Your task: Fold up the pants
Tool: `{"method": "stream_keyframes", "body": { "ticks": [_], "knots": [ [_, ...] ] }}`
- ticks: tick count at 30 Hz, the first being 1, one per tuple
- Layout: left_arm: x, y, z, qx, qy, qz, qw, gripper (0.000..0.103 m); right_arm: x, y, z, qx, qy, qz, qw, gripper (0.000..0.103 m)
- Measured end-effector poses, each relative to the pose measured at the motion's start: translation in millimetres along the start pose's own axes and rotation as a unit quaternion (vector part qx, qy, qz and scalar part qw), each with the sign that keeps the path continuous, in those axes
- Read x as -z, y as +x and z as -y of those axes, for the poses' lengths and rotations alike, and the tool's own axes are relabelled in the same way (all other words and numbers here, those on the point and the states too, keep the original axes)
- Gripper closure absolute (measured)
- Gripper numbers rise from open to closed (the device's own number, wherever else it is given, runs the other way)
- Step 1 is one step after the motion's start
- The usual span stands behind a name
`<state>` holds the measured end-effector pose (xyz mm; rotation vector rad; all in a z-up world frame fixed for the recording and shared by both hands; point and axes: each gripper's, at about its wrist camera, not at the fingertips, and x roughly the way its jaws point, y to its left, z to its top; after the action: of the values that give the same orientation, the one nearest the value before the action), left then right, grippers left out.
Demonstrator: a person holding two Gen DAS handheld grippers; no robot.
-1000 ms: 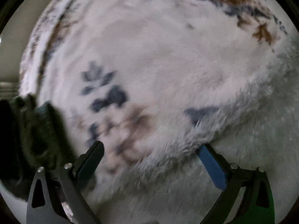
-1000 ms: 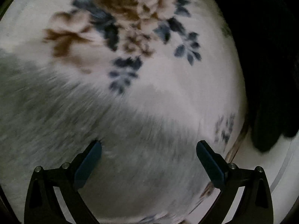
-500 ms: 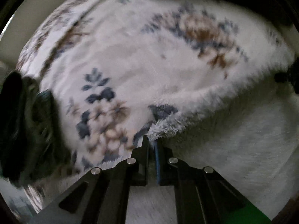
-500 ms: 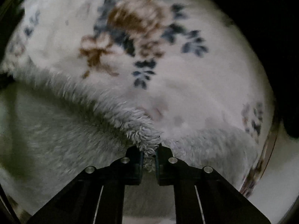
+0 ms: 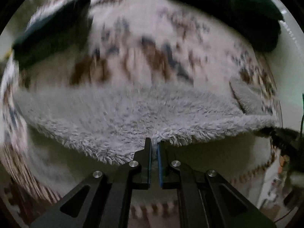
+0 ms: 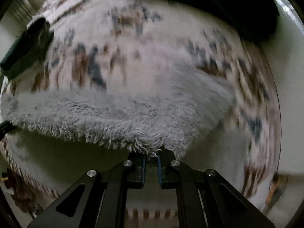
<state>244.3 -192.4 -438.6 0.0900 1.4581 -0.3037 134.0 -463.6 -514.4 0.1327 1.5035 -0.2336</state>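
The pants are fluffy, pale grey fleece, lifted off a floral blanket. My left gripper is shut on the near edge of the pants and holds it up. In the right wrist view the same grey pants hang from my right gripper, which is shut on their shaggy edge. The fabric stretches sideways between the two grippers and drapes down onto the blanket beyond. The background is blurred by motion.
The white blanket with blue and brown flowers covers the surface under the pants. Dark folded garments lie at the far left and far right; both show in the right wrist view too.
Both grippers were open a second ago, then shut on the pants' edge. Now they have lifted the edge well above the blanket and pulled it toward me.
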Motion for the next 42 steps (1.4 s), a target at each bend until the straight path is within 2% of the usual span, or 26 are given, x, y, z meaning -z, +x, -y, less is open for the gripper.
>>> {"method": "stream_keyframes", "body": {
  "ticks": [2, 6, 7, 9, 10, 11, 12, 13, 14, 16, 19, 21, 24, 27, 28, 29, 30, 31, 33, 34, 35, 37, 40, 42],
  "knots": [
    [24.7, 37.2, -0.4, 0.006, -0.020, -0.055, 0.9983, 0.100, 29.9, 15.3, -0.8, 0.010, -0.004, -0.023, 1.000, 0.093],
    [49.4, 106.1, -8.9, -0.016, -0.036, -0.116, 0.9925, 0.099, 59.4, 64.1, 4.7, -0.003, 0.007, -0.073, 0.997, 0.092],
    [50.9, 118.0, -10.7, -0.027, -0.033, -0.124, 0.9913, 0.095, 60.6, 74.5, 6.0, -0.010, 0.015, -0.083, 0.996, 0.088],
    [50.0, 122.9, -15.1, -0.023, -0.046, -0.133, 0.9898, 0.094, 60.8, 94.3, 5.3, -0.026, 0.015, -0.117, 0.993, 0.074],
    [48.5, 118.2, -17.0, -0.015, -0.057, -0.137, 0.9887, 0.089, 60.9, 99.4, 5.5, -0.043, 0.017, -0.138, 0.989, 0.054],
    [47.4, 111.9, -17.0, -0.010, -0.061, -0.136, 0.9887, 0.077, 60.6, 97.6, 6.5, -0.052, 0.021, -0.141, 0.988, 0.031],
    [47.1, 102.1, -15.5, -0.011, -0.056, -0.135, 0.9892, 0.069, 61.1, 91.3, 8.7, -0.065, 0.028, -0.140, 0.988, 0.023],
    [48.3, 92.3, -14.7, -0.016, -0.051, -0.134, 0.9895, 0.050, 62.1, 80.8, 12.3, -0.077, 0.039, -0.137, 0.987, 0.017],
    [49.4, 82.3, -14.6, -0.020, -0.051, -0.130, 0.9900, 0.026, 62.9, 69.8, 17.2, -0.081, 0.052, -0.131, 0.987, 0.017],
    [52.2, 66.5, -14.8, -0.031, -0.051, -0.117, 0.9914, 0.013, 62.3, 45.7, 33.1, -0.091, 0.094, -0.111, 0.985, 0.017],
    [47.4, 58.0, -4.4, -0.066, -0.035, -0.095, 0.9927, 0.013, 46.1, 23.1, 62.4, -0.086, 0.158, -0.060, 0.982, 0.017],
    [34.1, 65.0, 5.7, -0.091, -0.016, -0.084, 0.9922, 0.013, 18.9, 26.9, 70.7, -0.069, 0.167, -0.035, 0.983, 0.017],
    [12.7, 85.1, 16.0, -0.113, 0.005, -0.066, 0.9913, 0.013, -29.5, 63.2, 66.6, -0.046, 0.168, -0.025, 0.984, 0.017],
    [-10.6, 98.6, 27.8, -0.114, 0.022, -0.056, 0.9917, 0.013, -55.7, 97.0, 53.0, -0.005, 0.140, -0.040, 0.989, 0.018],
    [-15.3, 101.6, 33.6, -0.113, 0.028, -0.050, 0.9919, 0.013, -57.7, 103.0, 53.3, 0.008, 0.144, -0.042, 0.989, 0.030],
    [-19.0, 100.0, 35.0, -0.109, 0.030, -0.046, 0.9925, 0.013, -56.3, 103.3, 57.0, 0.016, 0.155, -0.037, 0.987, 0.064],
    [-22.1, 99.2, 38.6, -0.105, 0.032, -0.041, 0.9931, 0.013, -49.8, 98.5, 66.3, 0.015, 0.180, -0.025, 0.983, 0.083],
    [-24.2, 98.0, 41.4, -0.102, 0.033, -0.039, 0.9934, 0.013, -39.4, 90.0, 79.5, 0.003, 0.214, -0.010, 0.977, 0.090],
    [-27.1, 93.7, 46.0, -0.091, 0.034, -0.038, 0.9946, 0.013, -12.2, 67.8, 111.4, -0.002, 0.283, 0.018, 0.959, 0.090],
    [-27.3, 93.2, 50.2, -0.087, 0.034, -0.039, 0.9949, 0.013, 11.1, 52.6, 136.0, 0.007, 0.332, 0.032, 0.943, 0.090],
    [-24.5, 95.7, 54.9, -0.080, 0.036, -0.042, 0.9952, 0.013, 24.8, 46.1, 149.8, 0.012, 0.359, 0.035, 0.933, 0.090],
    [-19.4, 92.1, 64.6, -0.075, 0.043, -0.049, 0.9950, 0.013, 72.4, 35.3, 194.9, 0.017, 0.451, 0.040, 0.891, 0.090],
    [-9.5, 97.0, 84.5, -0.066, 0.051, -0.059, 0.9947, 0.013, 125.2, 56.6, 235.3, -0.007, 0.530, 0.011, 0.848, 0.090],
    [-6.0, 103.8, 92.5, -0.061, 0.056, -0.065, 0.9944, 0.013, 152.3, 82.5, 249.5, -0.043, 0.570, -0.018, 0.820, 0.082]
  ]
}}
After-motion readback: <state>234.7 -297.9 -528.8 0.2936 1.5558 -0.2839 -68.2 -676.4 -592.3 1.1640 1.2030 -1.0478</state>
